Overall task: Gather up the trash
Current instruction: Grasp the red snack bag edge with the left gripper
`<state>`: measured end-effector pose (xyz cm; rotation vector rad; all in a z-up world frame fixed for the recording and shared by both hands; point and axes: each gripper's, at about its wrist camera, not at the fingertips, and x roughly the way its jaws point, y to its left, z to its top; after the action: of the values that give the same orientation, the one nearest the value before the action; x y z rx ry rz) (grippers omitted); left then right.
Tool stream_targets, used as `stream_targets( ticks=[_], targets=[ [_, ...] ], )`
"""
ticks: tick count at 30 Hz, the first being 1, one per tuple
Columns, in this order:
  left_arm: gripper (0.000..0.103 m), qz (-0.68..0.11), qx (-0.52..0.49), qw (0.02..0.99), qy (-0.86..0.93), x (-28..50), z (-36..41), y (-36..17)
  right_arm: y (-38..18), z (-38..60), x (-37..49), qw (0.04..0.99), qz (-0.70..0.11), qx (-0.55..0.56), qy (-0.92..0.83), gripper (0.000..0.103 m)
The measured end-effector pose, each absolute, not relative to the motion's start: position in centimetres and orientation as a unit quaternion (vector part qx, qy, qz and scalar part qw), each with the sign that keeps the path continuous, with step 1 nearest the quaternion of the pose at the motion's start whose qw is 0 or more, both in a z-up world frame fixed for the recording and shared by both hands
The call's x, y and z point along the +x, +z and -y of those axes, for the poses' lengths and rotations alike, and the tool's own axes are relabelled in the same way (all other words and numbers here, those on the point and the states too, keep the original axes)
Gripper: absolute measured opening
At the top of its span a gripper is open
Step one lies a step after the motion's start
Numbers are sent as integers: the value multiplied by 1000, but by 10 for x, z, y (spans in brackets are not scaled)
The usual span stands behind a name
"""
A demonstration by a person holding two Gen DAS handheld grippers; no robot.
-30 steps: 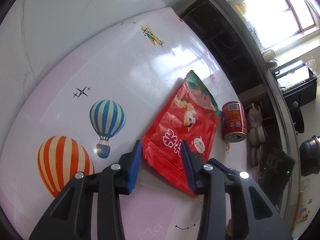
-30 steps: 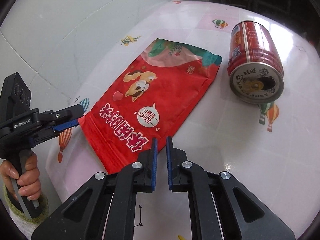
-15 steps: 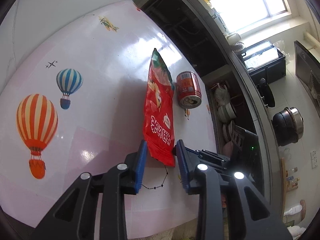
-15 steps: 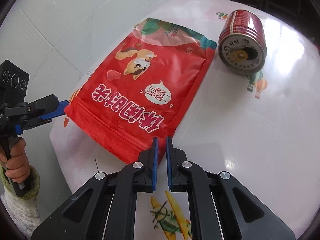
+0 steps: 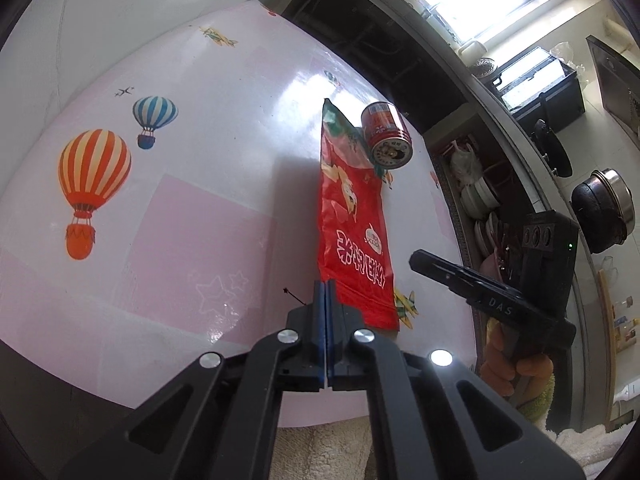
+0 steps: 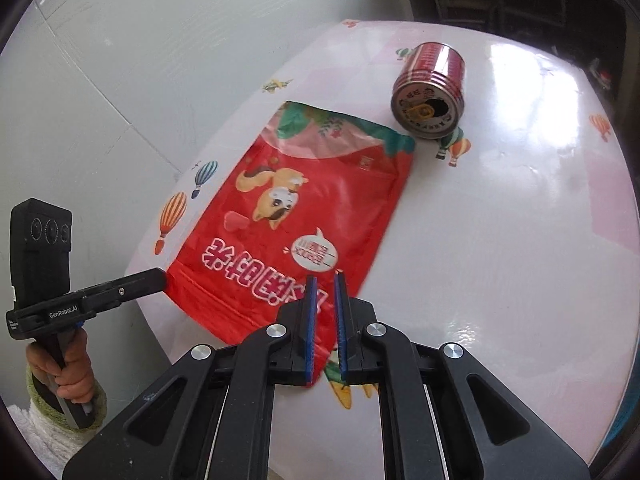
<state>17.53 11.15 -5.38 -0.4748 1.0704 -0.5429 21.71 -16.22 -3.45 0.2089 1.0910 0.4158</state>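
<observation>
A red snack bag (image 6: 304, 216) with a dog picture lies on the table, its near end sticking out past the front edge. My left gripper (image 5: 325, 286) is shut on the bag's near left corner (image 5: 352, 240); in the right wrist view its finger (image 6: 132, 286) meets that corner. My right gripper (image 6: 325, 280) is slightly open, with the bag's near right corner between its jaws. A red drink can (image 6: 430, 92) lies on its side just beyond the bag's far end, also in the left wrist view (image 5: 386, 136).
The table (image 6: 500, 240) has a glossy white and pink cloth with balloon and plane prints. A grey tiled wall (image 6: 140, 60) is to the left. Kitchen counter, pots (image 5: 604, 208) and stacked bowls (image 5: 478, 196) lie beyond the table's right edge.
My left gripper has closed on the bag's near corner. My right gripper has opened a little around the other near corner. The bag has been pulled toward the front edge.
</observation>
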Motion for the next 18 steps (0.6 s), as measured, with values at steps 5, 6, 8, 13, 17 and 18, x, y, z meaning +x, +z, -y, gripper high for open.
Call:
stream_targets(
  ticks=[5, 6, 8, 13, 17, 18],
  targets=[
    [0, -495, -250, 787, -269, 177, -111, -55, -57, 146, 225, 814, -535, 103, 202, 8],
    [0, -495, -256, 785, -271, 179, -112, -56, -57, 146, 227, 814, -535, 103, 203, 8],
    [0, -496, -282, 774, -275, 184, -116, -60, -55, 149, 215, 813, -536, 108, 202, 8],
    [8, -501, -326, 754, -272, 199, -128, -73, -55, 154, 208, 813, -533, 117, 202, 8],
    [20, -504, -359, 736, -273, 207, -133, -81, -58, 155, 205, 814, -531, 118, 202, 8],
    [25, -504, -366, 733, -275, 208, -137, -83, -60, 153, 204, 814, -531, 118, 203, 8]
  ],
)
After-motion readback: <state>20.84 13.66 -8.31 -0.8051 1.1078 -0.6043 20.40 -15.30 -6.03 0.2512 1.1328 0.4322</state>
